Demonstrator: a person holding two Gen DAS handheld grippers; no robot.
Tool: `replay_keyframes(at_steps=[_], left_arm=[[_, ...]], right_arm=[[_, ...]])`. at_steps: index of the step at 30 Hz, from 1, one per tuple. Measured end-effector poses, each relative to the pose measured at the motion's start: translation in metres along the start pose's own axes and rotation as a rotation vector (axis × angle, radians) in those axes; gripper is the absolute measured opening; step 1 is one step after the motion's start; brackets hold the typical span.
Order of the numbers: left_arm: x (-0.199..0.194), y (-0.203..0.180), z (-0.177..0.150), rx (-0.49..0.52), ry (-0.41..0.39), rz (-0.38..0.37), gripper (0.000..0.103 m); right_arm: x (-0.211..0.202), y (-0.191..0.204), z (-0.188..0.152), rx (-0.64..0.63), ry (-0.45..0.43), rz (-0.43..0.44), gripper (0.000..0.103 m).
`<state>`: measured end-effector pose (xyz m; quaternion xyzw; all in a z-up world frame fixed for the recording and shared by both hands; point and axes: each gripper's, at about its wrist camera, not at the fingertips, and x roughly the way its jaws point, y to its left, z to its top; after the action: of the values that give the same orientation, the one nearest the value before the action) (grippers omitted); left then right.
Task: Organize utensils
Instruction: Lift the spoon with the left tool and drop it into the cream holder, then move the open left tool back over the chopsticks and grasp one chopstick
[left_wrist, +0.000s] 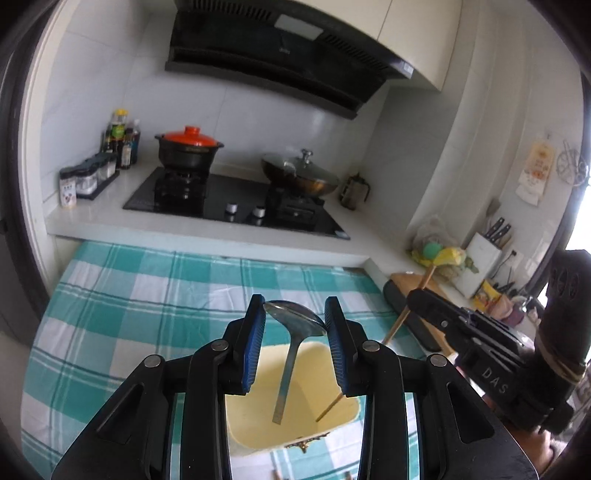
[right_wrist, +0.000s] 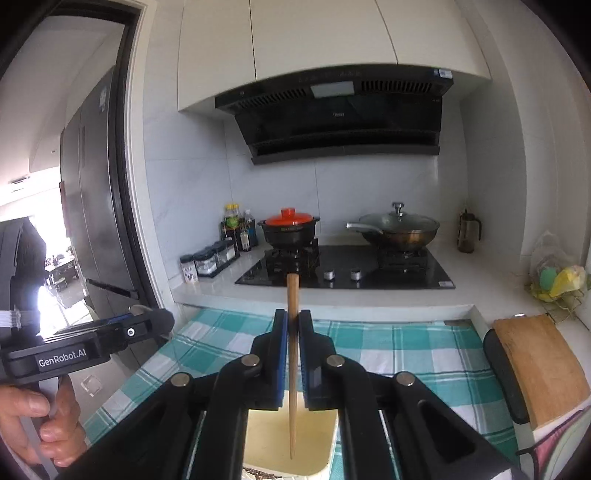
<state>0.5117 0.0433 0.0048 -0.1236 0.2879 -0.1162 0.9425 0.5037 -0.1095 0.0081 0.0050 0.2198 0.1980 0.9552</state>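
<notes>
Utensils under handling: one metal spoon (left_wrist: 295, 321) with a flat steel handle, one tapered wooden chopstick (right_wrist: 293, 354).

Left gripper (left_wrist: 295, 314): blue pads partly apart, spoon bowl lodged between them at the tips; the bowl's right edge touches the right pad, contact on the left pad unclear. Handle hangs down, its end over the open mouth of a cream-yellow rectangular container (left_wrist: 343, 424). Whether the handle end touches the container's inside cannot be told.

Right gripper (right_wrist: 293, 325): jaws closed tight on the chopstick, near its middle. Thick end points up past the fingertips, thin end points down into the same container (right_wrist: 332, 443) mouth. In the left wrist view the right gripper (left_wrist: 415, 299) shows at the right, chopstick (left_wrist: 397, 328) slanting down towards the container.

Container sits on a teal-and-white checked cloth (left_wrist: 147, 302), near the cloth's front edge. White counter (left_wrist: 110, 218) behind the cloth's far edge carries a black gas hob (left_wrist: 236, 203). Person's hand (right_wrist: 40, 417) grips the left gripper's handle at the lower left of the right wrist view.
</notes>
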Motion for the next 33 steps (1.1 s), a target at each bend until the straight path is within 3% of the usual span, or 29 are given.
replay_keyframes(at_steps=[4, 7, 14, 16, 18, 20, 25, 27, 30, 33], left_arm=[[0.054, 0.011, -0.019, -0.006, 0.147, 0.028, 0.033], [0.082, 0.022, -0.031, -0.032, 0.218, 0.044, 0.033], [0.110, 0.034, -0.045, -0.032, 0.278, 0.119, 0.035], [0.105, 0.037, -0.047, -0.045, 0.274, 0.125, 0.040], [0.090, 0.038, -0.048, -0.050, 0.259, 0.109, 0.051], [0.069, 0.038, -0.053, -0.024, 0.240, 0.107, 0.067], [-0.003, 0.035, -0.102, 0.109, 0.249, 0.144, 0.096], [-0.026, 0.039, -0.135, 0.134, 0.273, 0.183, 0.099], [-0.050, 0.049, -0.195, 0.133, 0.339, 0.217, 0.099], [-0.059, 0.063, -0.248, 0.088, 0.390, 0.268, 0.099]], right_arm=[[0.059, -0.019, -0.024, 0.068, 0.189, 0.014, 0.006], [0.087, -0.031, -0.037, 0.102, 0.269, 0.024, 0.006], [0.110, -0.044, -0.048, 0.139, 0.297, 0.003, 0.010], [0.106, -0.045, -0.048, 0.134, 0.284, -0.016, 0.010], [0.095, -0.045, -0.048, 0.129, 0.262, -0.019, 0.029], [0.075, -0.043, -0.051, 0.104, 0.229, -0.036, 0.038], [0.001, -0.034, -0.072, 0.012, 0.231, -0.020, 0.044], [-0.032, -0.030, -0.093, -0.028, 0.264, -0.011, 0.053], [-0.078, -0.030, -0.139, -0.078, 0.317, -0.025, 0.055], [-0.116, -0.039, -0.194, -0.085, 0.327, -0.105, 0.064]])
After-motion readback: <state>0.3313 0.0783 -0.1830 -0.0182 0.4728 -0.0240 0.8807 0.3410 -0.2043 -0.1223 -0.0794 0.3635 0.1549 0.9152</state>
